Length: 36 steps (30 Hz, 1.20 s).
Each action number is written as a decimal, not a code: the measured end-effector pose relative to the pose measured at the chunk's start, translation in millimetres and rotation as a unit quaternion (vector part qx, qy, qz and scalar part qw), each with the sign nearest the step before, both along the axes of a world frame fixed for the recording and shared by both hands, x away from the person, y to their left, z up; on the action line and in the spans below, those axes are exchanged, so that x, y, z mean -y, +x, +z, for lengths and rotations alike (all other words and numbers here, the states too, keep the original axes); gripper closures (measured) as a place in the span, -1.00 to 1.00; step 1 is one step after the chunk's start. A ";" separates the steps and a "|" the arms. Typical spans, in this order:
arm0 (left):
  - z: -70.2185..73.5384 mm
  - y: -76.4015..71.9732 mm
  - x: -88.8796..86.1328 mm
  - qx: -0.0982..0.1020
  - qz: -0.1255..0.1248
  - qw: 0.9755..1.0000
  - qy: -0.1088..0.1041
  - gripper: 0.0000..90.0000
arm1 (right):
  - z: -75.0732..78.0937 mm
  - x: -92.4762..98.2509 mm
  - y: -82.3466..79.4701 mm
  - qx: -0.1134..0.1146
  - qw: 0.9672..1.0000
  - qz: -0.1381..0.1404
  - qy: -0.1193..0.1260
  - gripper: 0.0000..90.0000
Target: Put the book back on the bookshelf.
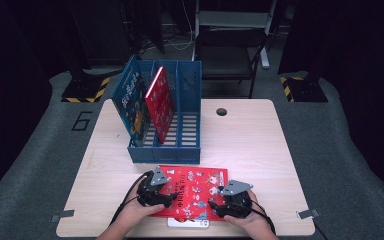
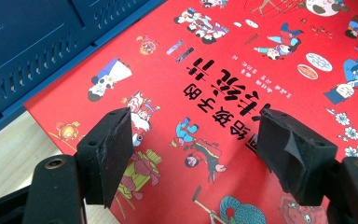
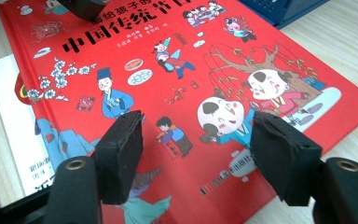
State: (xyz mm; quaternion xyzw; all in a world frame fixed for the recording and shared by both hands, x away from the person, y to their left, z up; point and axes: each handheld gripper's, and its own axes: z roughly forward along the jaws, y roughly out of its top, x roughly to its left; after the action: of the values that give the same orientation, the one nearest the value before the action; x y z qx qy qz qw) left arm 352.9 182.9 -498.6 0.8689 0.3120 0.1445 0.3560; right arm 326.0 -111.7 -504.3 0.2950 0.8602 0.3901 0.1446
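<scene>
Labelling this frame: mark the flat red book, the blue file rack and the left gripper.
flat red book (image 1: 200,182), high view, cover middle.
blue file rack (image 1: 165,154), high view, front wall.
left gripper (image 2: 193,140), left gripper view, between fingertips.

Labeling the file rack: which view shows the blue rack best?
The high view: the whole blue rack stands at the table's far side, with its dividers and two upright books inside. The left gripper view catches just a stretch of its slotted wall beside the red book; the right gripper view catches a corner.
</scene>
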 end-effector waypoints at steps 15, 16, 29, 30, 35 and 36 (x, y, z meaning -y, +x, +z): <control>3.0 -0.6 2.3 -0.013 0.003 1.000 0.013 -0.42 | 1.0 5.4 -2.6 -0.005 1.000 -0.003 -0.003 -0.18; 3.4 0.3 2.2 -0.013 0.001 1.000 0.016 -0.42 | 0.8 5.6 -2.9 -0.004 1.000 -0.004 -0.003 -0.18; 3.5 0.9 5.0 -0.019 -0.013 0.999 0.025 -0.57 | 3.1 28.4 2.7 -0.061 0.996 -0.061 0.013 -0.23; 4.0 1.3 4.5 -0.025 -0.017 0.999 0.024 -0.57 | 2.7 29.5 2.9 -0.059 0.996 -0.064 0.014 -0.23; 2.8 2.7 4.7 -0.015 -0.013 1.000 0.021 -0.57 | 2.2 30.3 2.3 -0.079 0.995 -0.062 0.022 -0.24; 2.9 3.0 4.5 -0.014 -0.013 1.000 0.022 -0.57 | 1.7 30.4 2.3 -0.085 0.994 -0.058 0.025 -0.26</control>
State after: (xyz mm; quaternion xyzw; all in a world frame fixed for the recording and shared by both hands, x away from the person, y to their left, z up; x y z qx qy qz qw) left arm 355.9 178.4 -495.6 0.8824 0.3022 0.1346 0.3344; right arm 328.3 -142.1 -502.5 0.3797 0.8410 0.3759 0.0858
